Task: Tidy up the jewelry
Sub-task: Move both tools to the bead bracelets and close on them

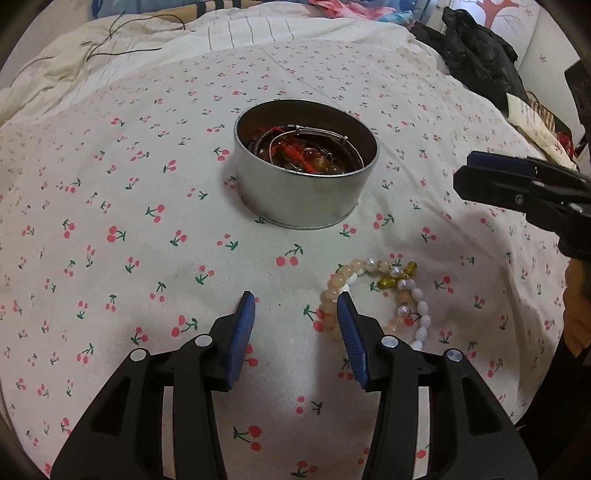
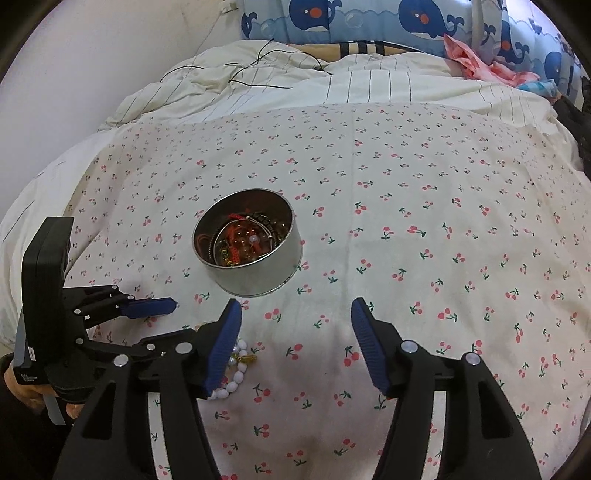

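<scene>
Two beaded bracelets point(image 1: 373, 295) lie on the cherry-print sheet point(image 1: 129, 221), touching my spread left gripper's point(image 1: 295, 306) right finger. My right gripper point(image 2: 295, 314), also spread, hovers nearby. Beyond stands the jewelry-filled tin point(image 1: 306, 192).

home bedroom | cherry-print bedsheet point(image 2: 406, 221) | whale-print pillows point(image 2: 424, 18)

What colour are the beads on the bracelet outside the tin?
Peach and white, plus gold charms: bracelet, best seen in the left wrist view.
</scene>
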